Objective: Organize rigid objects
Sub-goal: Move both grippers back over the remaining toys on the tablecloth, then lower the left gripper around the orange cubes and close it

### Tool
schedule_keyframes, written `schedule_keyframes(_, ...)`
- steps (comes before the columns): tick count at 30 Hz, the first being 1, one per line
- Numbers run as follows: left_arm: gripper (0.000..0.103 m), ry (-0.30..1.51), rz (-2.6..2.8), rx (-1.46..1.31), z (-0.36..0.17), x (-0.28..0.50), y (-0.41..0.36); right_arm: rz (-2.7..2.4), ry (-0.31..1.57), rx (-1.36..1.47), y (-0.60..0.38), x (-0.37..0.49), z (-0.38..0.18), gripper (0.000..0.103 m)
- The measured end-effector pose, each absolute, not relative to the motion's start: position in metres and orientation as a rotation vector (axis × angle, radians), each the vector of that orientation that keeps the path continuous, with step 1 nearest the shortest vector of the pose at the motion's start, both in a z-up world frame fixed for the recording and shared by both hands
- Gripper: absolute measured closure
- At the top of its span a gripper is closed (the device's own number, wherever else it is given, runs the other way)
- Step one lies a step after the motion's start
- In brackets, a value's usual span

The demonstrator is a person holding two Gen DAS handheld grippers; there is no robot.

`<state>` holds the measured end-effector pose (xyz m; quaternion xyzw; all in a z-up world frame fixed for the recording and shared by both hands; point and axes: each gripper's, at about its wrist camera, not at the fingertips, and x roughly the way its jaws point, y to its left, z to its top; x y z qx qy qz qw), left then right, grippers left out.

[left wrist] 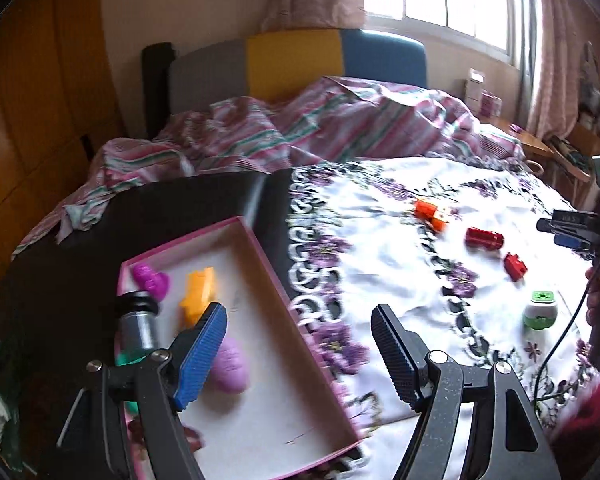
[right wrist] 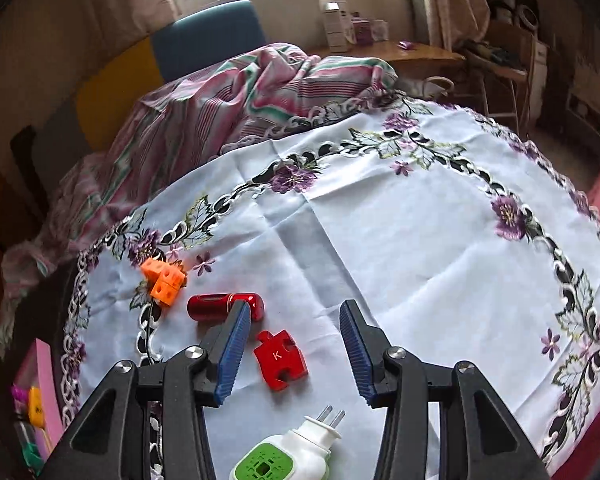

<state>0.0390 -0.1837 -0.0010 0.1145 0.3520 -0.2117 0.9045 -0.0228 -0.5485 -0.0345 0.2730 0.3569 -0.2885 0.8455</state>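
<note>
A shallow pink-walled cardboard box (left wrist: 260,360) with a pale floor lay at the left on dark cloth, its long axis running away from the camera. In it sat a magenta moulded plastic figure (left wrist: 152,280), a glossy orange plastic block (left wrist: 198,294), a metal-capped cylinder (left wrist: 138,322) and a lilac rounded plastic lump (left wrist: 230,364). The left gripper (left wrist: 300,354), with ribbed blue and black pads, hung released over the box's right wall, nothing between the jaws.

Further right, on the white embroidered tablecloth (right wrist: 420,240) with purple flowers, lay two joined orange plastic cubes (right wrist: 164,280), then a shiny red metallic capsule (right wrist: 224,306) lying on its side, long axis across the view. A flat red jigsaw-shaped piece marked K (right wrist: 280,360) lay just below the capsule, under the gap of the right gripper (right wrist: 292,354), which stood unclenched and empty above the cloth. A white and green plastic plug-in device (right wrist: 288,452) lay nearest, its two metal prongs pointing away toward the jaws
</note>
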Motion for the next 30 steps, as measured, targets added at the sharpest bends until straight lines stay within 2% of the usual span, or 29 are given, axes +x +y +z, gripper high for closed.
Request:
schedule_keyframes(13, 0.028, 0.793, -0.586, 0.328, -0.022, 0.053, -0.267, -0.621, 0.742, 0.679, -0.562, -0.03, -0.038, 0.056)
schedule_keyframes(23, 0.028, 0.936, -0.66, 0.249, -0.038, 0.11, -0.329, -0.581, 0.758, 0.702, -0.561, -0.023, -0.04, 0.056)
schedule_keyframes(30, 0.028, 0.94, -0.685, 0.291, -0.049, 0.144, -0.388, -0.547, 0.77, 0.715, -0.561, -0.018, -0.042, 0.056)
